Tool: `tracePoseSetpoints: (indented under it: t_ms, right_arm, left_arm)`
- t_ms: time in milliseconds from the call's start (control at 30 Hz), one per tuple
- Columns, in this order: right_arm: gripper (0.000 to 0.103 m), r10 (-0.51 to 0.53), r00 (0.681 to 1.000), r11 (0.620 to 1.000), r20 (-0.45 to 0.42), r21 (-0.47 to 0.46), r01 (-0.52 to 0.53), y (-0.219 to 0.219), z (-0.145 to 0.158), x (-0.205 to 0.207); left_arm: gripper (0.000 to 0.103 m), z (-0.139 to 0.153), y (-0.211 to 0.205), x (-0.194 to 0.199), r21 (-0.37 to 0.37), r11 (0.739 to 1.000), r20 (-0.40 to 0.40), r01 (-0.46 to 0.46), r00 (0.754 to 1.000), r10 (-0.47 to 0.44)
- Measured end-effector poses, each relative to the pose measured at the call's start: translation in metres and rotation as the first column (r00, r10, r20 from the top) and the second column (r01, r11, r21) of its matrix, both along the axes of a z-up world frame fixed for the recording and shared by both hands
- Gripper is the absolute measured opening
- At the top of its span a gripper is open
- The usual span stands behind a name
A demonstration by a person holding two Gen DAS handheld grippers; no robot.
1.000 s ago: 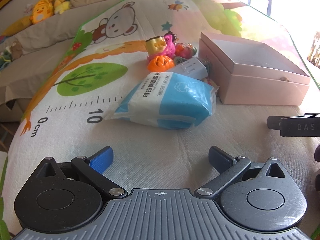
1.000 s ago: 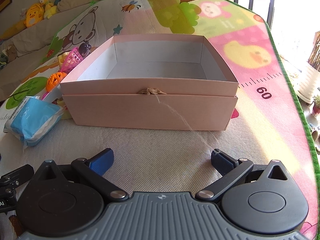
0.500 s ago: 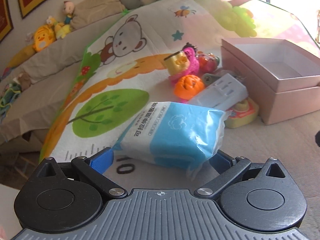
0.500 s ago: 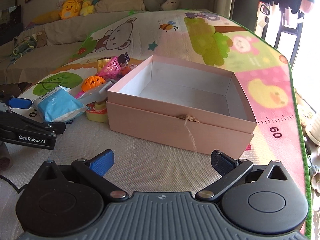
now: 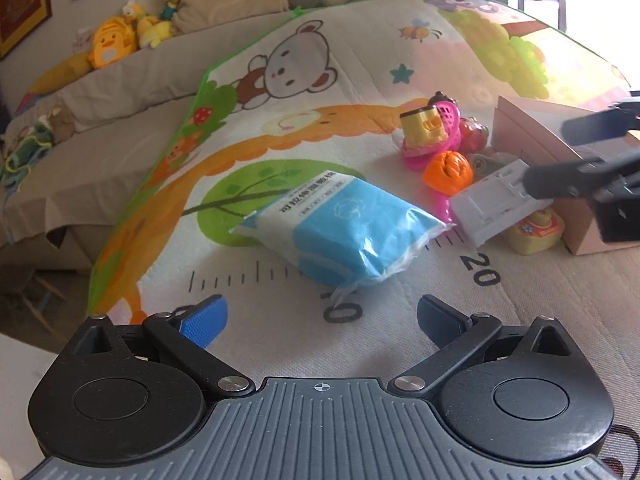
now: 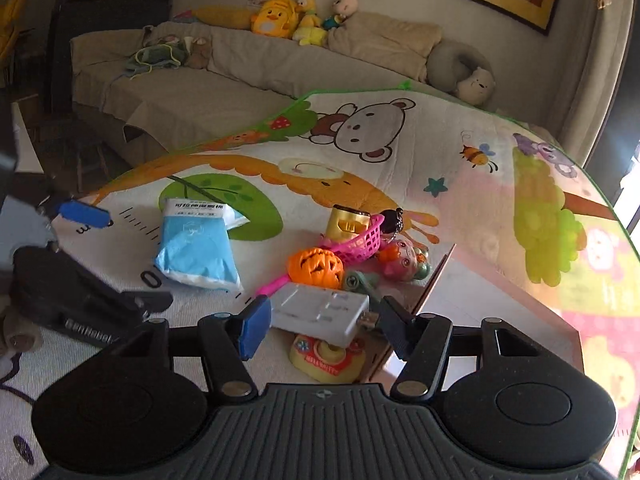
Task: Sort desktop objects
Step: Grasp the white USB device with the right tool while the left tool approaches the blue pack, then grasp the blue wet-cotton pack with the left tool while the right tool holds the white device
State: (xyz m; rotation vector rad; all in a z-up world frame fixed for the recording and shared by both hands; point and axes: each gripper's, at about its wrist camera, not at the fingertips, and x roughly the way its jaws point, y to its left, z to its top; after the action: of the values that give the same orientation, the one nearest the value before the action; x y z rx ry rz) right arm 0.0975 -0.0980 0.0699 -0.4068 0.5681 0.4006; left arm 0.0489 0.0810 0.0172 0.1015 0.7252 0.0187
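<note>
My right gripper (image 6: 320,326) is open, its fingers on either side of a grey-white power adapter (image 6: 320,312) that rests on a yellow toy (image 6: 326,360); I cannot tell if the pads touch it. The adapter (image 5: 494,200) also shows in the left wrist view beside the pink box (image 5: 532,136). My left gripper (image 5: 320,320) is open and empty, just short of a blue-and-white tissue pack (image 5: 344,228), which also shows in the right wrist view (image 6: 196,240). An orange pumpkin (image 6: 316,266), a pink basket (image 6: 364,242) and a gold toy (image 6: 346,222) lie behind the adapter.
The pink box (image 6: 460,308) stands open to the right of the toy pile on a cartoon play mat (image 6: 400,168). A sofa with plush toys (image 6: 280,16) runs along the back. The left gripper's body (image 6: 80,304) is at the left in the right wrist view.
My right gripper swung left from facing the pink box to the toy pile and now straddles the adapter. My left gripper pulled back a little from the tissue pack.
</note>
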Motion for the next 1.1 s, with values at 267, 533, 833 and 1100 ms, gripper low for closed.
tracePoseSetpoints:
  t_ms: [267,533,833,1100]
  right_arm:
    - [0.042,-0.094,0.946,0.991,-0.311,0.060,0.119,0.015,-0.022,0.099]
    - [0.042,0.102,0.908,0.974,-0.407,0.225,-0.009,-0.011,-0.013,0.024]
    - [0.078,0.138,0.953,0.976,-0.271,0.200,-0.085,-0.016,-0.029,-0.033]
    - [0.049,0.211,0.943,0.974,-0.258,0.133,-0.182,0.006,-0.048,-0.055]
  left_arm:
    - [0.103,-0.001,0.007,-0.002,-0.043,0.999,-0.014,-0.011,1.000,0.011]
    - [0.103,0.015,0.036,0.001,-0.135,0.987,0.021,-0.091,0.995,0.095]
    - [0.103,0.024,0.025,0.018,-0.147,0.983,0.023,-0.108,0.993,0.112]
    - [0.103,0.020,0.012,0.063,-0.175,0.969,-0.056,-0.174,0.984,0.167]
